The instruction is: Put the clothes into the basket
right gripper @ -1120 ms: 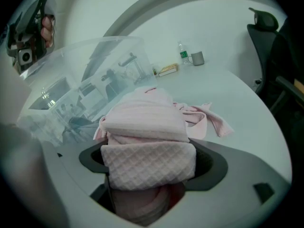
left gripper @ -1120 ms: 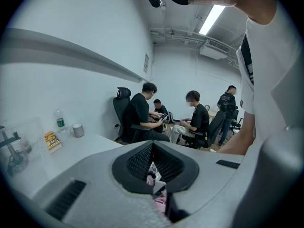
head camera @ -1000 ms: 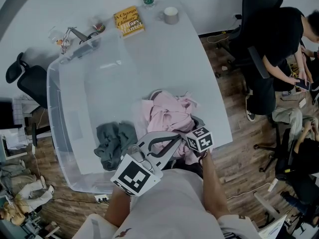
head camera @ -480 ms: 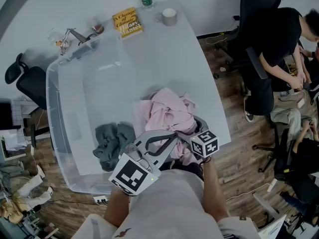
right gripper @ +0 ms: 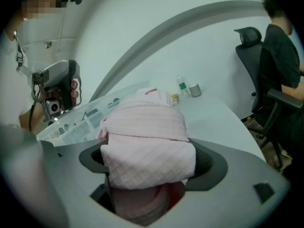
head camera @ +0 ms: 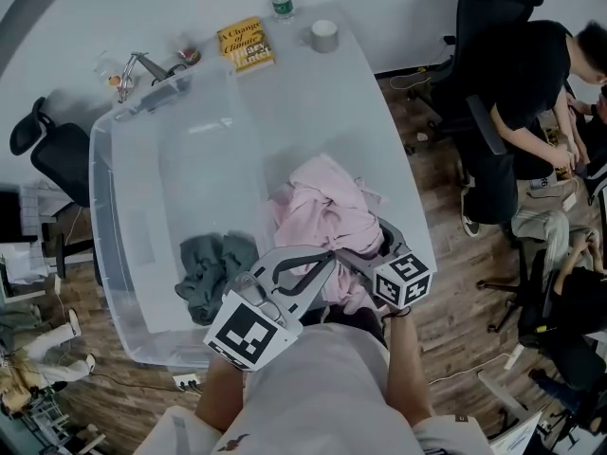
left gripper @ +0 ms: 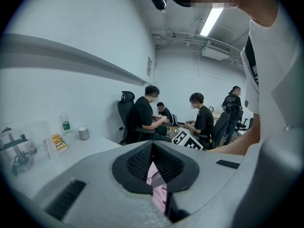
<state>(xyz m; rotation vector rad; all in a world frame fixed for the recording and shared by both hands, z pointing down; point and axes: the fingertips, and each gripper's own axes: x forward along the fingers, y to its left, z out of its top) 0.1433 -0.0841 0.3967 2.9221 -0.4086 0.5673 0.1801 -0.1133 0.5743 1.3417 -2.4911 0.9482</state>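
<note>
One pink quilted garment (head camera: 322, 211): right hand-held gripper (right gripper: 149, 161) clamps thick bundle, jaws wide; left hand-held gripper (left gripper: 154, 160) pinches thin fold. Best lift hem over clear plastic basket (head camera: 106, 207) rim.

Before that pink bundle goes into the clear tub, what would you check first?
1. Right claw grips the pink garment: ok, a thick fold fills its jaws.
2. Left claw grips it too: cannot tell; its jaws stand together and pink cloth shows by them.
3. Garment is above the clear bin: not ok, it seems to hang mostly beside the bin's right wall, over the table.
4. Room inside the bin: ok, only a grey garment lies in it, near the front.
5. Book at the table's far end is out of the way: ok.
</note>
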